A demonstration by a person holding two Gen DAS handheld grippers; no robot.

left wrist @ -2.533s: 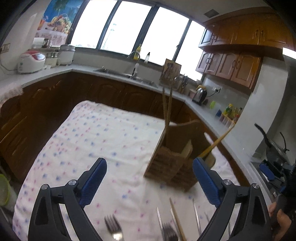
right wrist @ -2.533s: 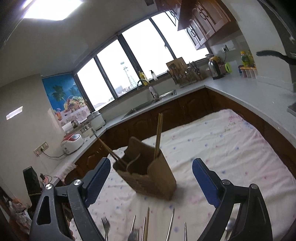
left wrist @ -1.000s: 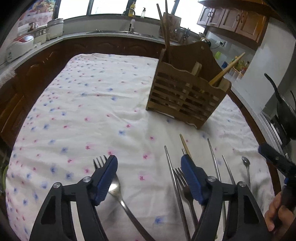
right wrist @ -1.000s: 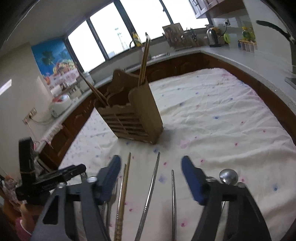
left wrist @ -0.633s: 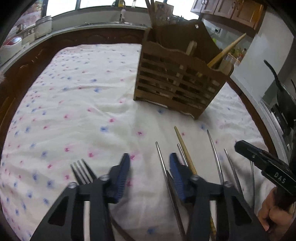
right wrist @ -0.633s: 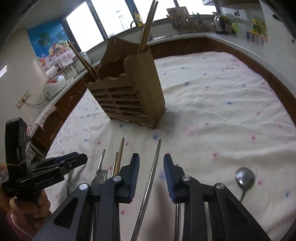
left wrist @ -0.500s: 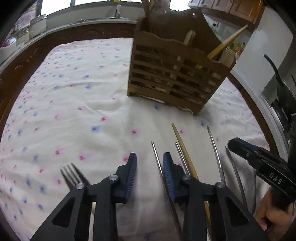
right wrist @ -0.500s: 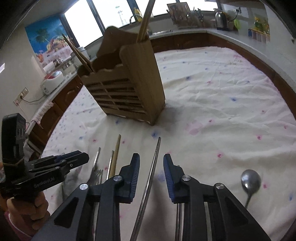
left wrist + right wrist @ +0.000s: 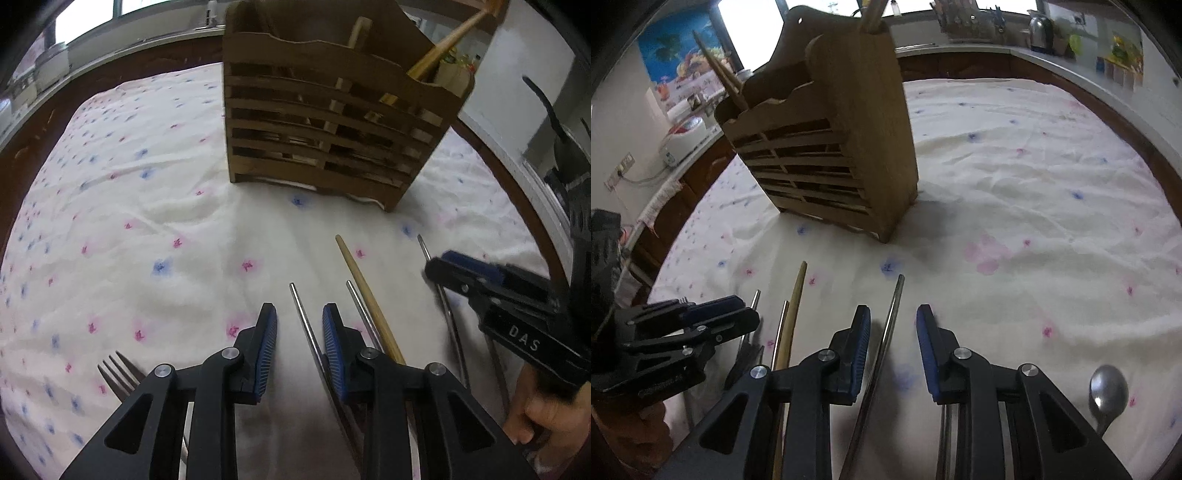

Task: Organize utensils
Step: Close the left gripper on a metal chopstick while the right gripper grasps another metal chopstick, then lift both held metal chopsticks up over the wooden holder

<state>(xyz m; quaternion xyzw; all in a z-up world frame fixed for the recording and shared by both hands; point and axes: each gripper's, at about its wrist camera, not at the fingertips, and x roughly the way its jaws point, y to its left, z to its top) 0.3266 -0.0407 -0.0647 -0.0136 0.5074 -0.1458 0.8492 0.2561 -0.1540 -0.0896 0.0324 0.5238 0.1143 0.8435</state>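
Observation:
A slatted wooden utensil holder (image 9: 328,122) stands on the flowered cloth (image 9: 147,206), with wooden sticks in it; it also shows in the right wrist view (image 9: 827,147). My left gripper (image 9: 300,325) is low over the cloth, its jaws a narrow gap apart on either side of a steel chopstick (image 9: 303,317), not closed on it. My right gripper (image 9: 892,328) stands the same way around another steel chopstick (image 9: 892,310). A wooden chopstick (image 9: 364,291) lies between them, also seen in the right wrist view (image 9: 794,306).
A fork (image 9: 118,373) lies left of my left gripper. A spoon (image 9: 1108,387) lies at the right. More steel pieces (image 9: 448,321) lie near my right gripper (image 9: 480,280). Kitchen counters and dark cabinets (image 9: 979,62) ring the table.
Both grippers came down from above the holder to the utensils on the cloth. Their jaws narrowed from wide open to a small gap around a steel chopstick each.

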